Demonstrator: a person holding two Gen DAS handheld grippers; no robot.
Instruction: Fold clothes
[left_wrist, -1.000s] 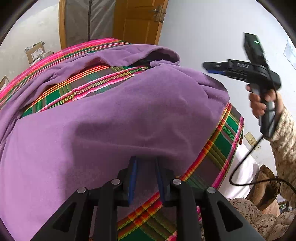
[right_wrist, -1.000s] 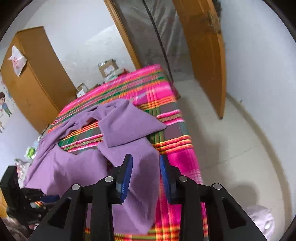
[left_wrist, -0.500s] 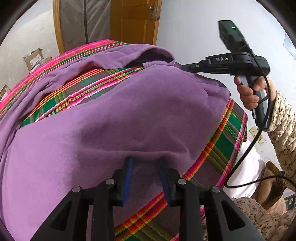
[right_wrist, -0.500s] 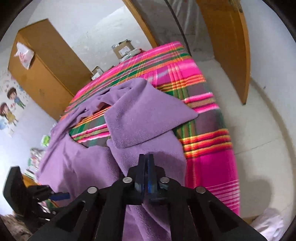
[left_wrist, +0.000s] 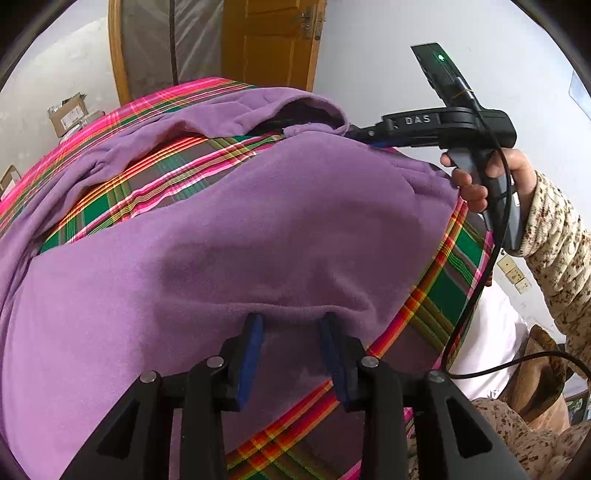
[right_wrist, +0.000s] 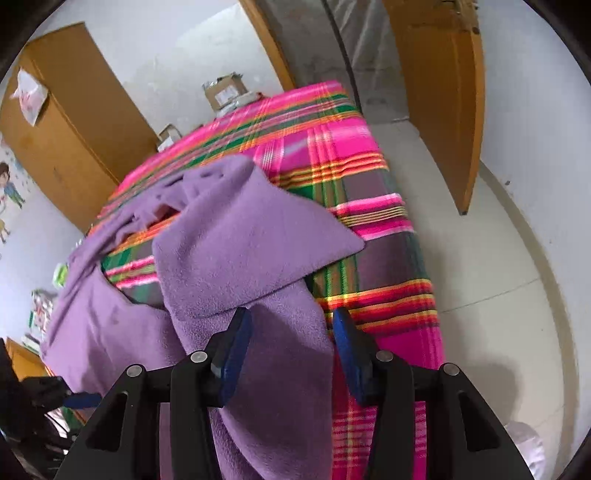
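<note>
A purple fleece garment (left_wrist: 258, 229) lies spread over a bed with a pink and green plaid cover (left_wrist: 454, 280). My left gripper (left_wrist: 291, 325) is at the garment's near hem. Its jaws are opening, the purple cloth lies just beyond the tips, and the pads do not press on it. In the right wrist view, a folded flap of the garment (right_wrist: 243, 243) lies ahead of my right gripper (right_wrist: 291, 321). Its jaws are also opening, astride a purple strip without pinching it. In the left wrist view, the right gripper (left_wrist: 360, 133) is held by a hand at the garment's far corner.
The plaid cover (right_wrist: 369, 173) ends at the bed's right edge, with pale floor (right_wrist: 498, 266) beyond. A wooden door (right_wrist: 443, 92) stands ajar at the back, and a wardrobe (right_wrist: 66, 122) stands left. Cardboard boxes (right_wrist: 225, 88) sit behind the bed. A patterned sleeve (left_wrist: 554, 240) is at right.
The right gripper's jaws were shut half a second ago and now stand apart, and it has come down closer to the purple cloth. The left jaws have widened over the hem.
</note>
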